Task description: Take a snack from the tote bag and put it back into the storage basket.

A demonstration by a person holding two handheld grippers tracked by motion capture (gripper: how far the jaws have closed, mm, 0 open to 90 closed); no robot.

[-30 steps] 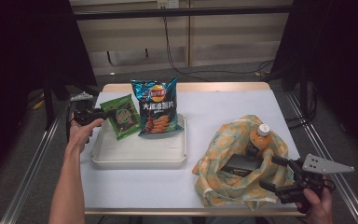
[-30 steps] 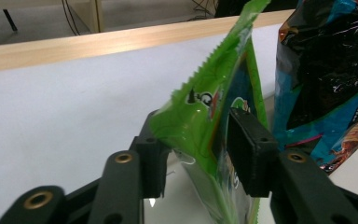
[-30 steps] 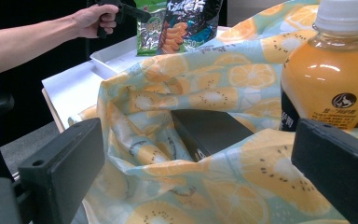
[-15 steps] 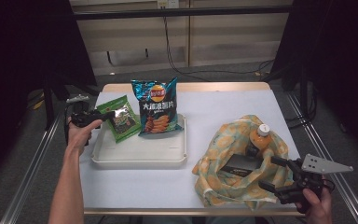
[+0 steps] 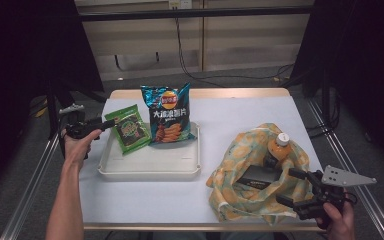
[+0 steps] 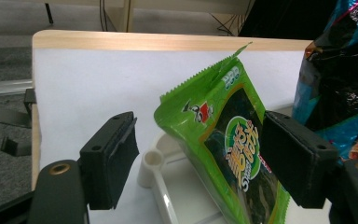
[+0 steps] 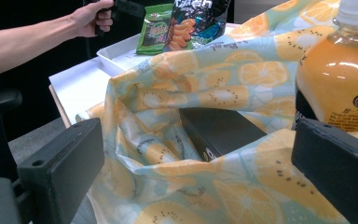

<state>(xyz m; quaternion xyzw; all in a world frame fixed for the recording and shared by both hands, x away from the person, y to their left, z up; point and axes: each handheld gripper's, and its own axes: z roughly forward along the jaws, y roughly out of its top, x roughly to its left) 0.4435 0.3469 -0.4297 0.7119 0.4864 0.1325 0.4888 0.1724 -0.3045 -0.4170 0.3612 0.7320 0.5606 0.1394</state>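
Now | left gripper (image 5: pixel 111 123) fingers just opening, freeing green packet (image 6: pixel 223 154) | right gripper (image 5: pixel 292 187) unclenched

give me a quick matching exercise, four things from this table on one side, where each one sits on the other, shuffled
Things:
1. green snack packet
2. blue chip bag
3. orange juice bottle
4. black box

Places:
A. lying low inside the fruit-print cloth bag
B. standing in the cloth bag, white cap up
C. left end of the white tray, between the open jaws of the left tool
D. leaning up at the tray's far right corner

Pairs: 1-C, 2-D, 3-B, 4-A
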